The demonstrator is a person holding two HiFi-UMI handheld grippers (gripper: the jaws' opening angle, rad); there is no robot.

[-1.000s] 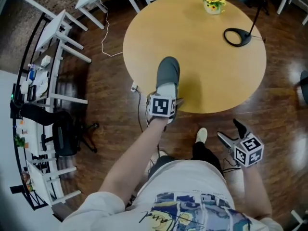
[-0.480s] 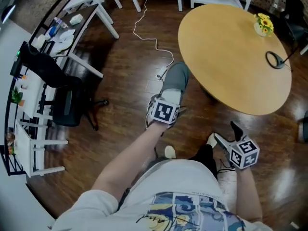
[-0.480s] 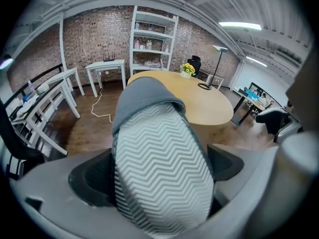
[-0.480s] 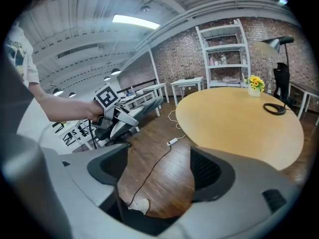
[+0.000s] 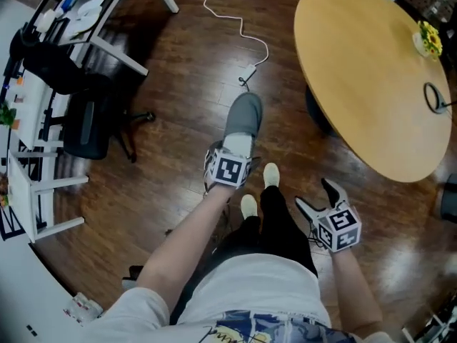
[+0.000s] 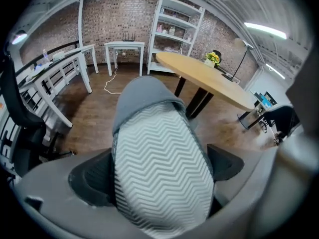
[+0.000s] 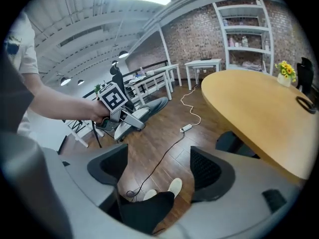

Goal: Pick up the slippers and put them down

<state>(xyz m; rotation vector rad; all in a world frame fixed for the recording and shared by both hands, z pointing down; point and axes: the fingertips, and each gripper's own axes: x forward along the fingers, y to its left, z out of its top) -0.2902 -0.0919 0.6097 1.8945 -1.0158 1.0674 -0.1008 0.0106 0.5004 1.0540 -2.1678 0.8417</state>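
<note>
A grey slipper [image 5: 243, 120] with a white zigzag sole [image 6: 159, 163] is held in the air over the wooden floor, clear of the round table. My left gripper [image 5: 230, 157] is shut on its heel end, and the sole fills the left gripper view between the two dark fingers [image 6: 89, 180]. In the right gripper view the slipper [image 7: 144, 111] shows at the left, in the left gripper [image 7: 127, 118]. My right gripper [image 5: 318, 195] stands open and empty at the lower right, above the person's feet. No second slipper is in view.
A round wooden table [image 5: 371, 84] stands at the right, with a small flower pot [image 5: 430, 40] and a black lamp base [image 5: 437, 97]. A white cable [image 5: 239, 27] runs over the floor. A black office chair [image 5: 89, 123] and white desks [image 5: 93, 20] are at the left. The person's feet [image 5: 258, 191] are below.
The left gripper has carried the slipper off the table and out over the floor as the person turned left. The right gripper stayed open and low.
</note>
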